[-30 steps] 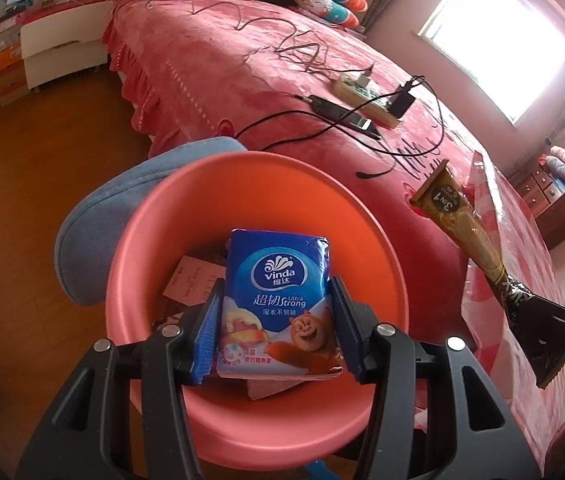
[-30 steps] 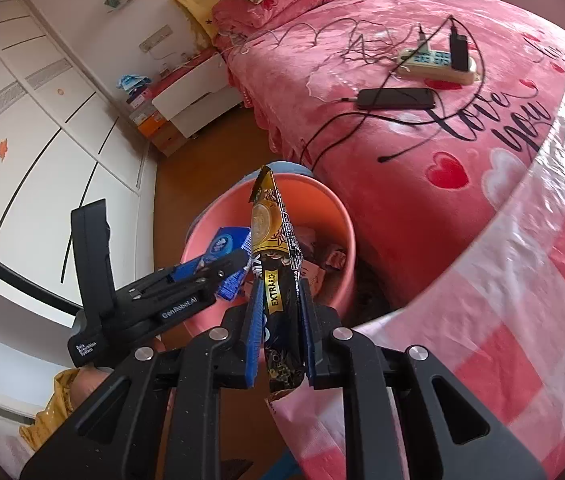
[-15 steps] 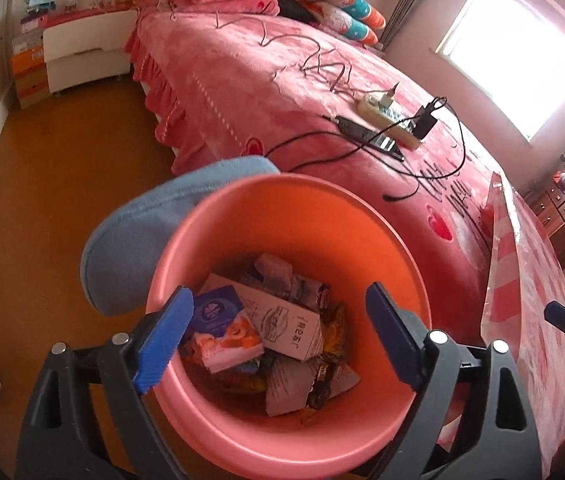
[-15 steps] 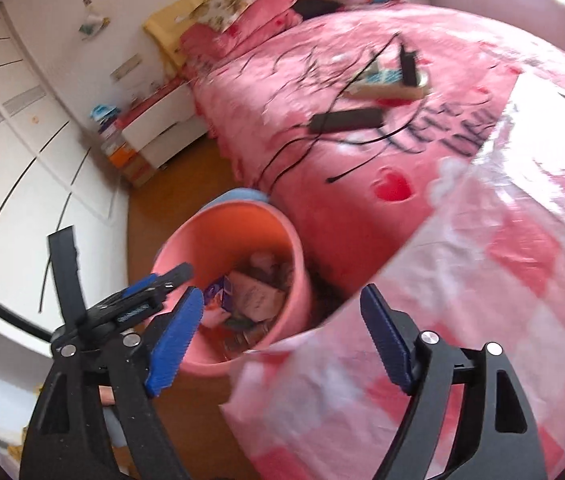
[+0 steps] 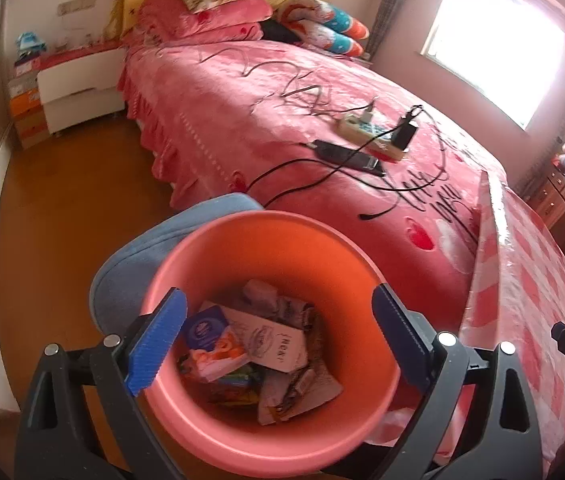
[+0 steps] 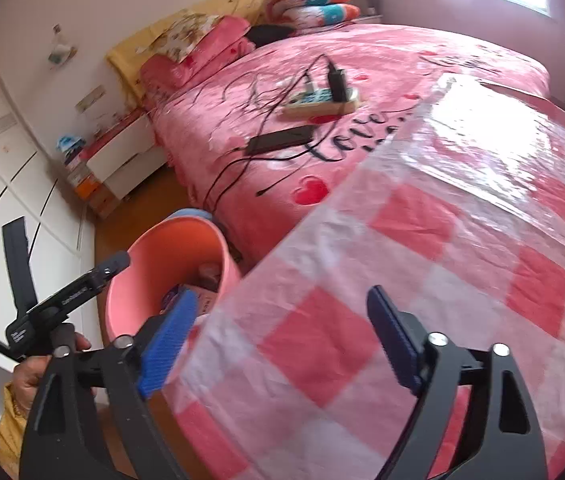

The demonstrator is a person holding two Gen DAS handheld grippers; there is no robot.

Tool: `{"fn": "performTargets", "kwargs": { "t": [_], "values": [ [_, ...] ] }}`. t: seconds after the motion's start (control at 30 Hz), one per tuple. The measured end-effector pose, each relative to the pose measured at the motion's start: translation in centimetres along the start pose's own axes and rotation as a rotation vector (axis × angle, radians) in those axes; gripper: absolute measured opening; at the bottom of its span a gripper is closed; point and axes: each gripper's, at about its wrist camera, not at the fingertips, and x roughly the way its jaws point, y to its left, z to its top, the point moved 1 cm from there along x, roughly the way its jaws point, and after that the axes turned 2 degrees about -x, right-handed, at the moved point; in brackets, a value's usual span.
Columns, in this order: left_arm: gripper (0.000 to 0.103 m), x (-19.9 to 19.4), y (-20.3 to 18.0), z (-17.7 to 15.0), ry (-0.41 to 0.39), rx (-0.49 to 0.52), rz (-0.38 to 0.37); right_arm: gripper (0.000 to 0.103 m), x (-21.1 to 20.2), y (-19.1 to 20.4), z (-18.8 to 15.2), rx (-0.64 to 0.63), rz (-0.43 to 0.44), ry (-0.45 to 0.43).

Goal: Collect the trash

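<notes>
Coral-pink plastic bin [image 5: 242,432] sits on the floor by the bed [image 5: 282,112], and the trash is already down in it: blue tissue pack [image 5: 206,330], white carton [image 5: 274,342], crumpled wrappers. Left tool [image 5: 276,338] hangs right over the opening, its jaws have just been spreading, wide apart now with nothing between them. Right tool [image 6: 282,344] is the same, gaping and empty above the checkered tabletop [image 6: 462,240], no litter visible on it. I'd say lift clear of the rim and scan before reaching again.
</notes>
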Motion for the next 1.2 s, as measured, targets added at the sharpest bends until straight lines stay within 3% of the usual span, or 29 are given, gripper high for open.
{"fn": "performTargets", "kwargs": {
  "t": [0.63,1.2],
  "values": [
    [0.097,-2.5,-9.4,0.1,-0.043,0.136,-0.121,0.092,-5.2,-7.0,-1.4,0.086,-0.172,-0.126],
    [0.097,-4.2,-17.9,-2.1,-0.042,0.263,-0.212,0.092,-9.3,-11.9,-3.4,0.127,-0.313,-0.203]
  ]
}}
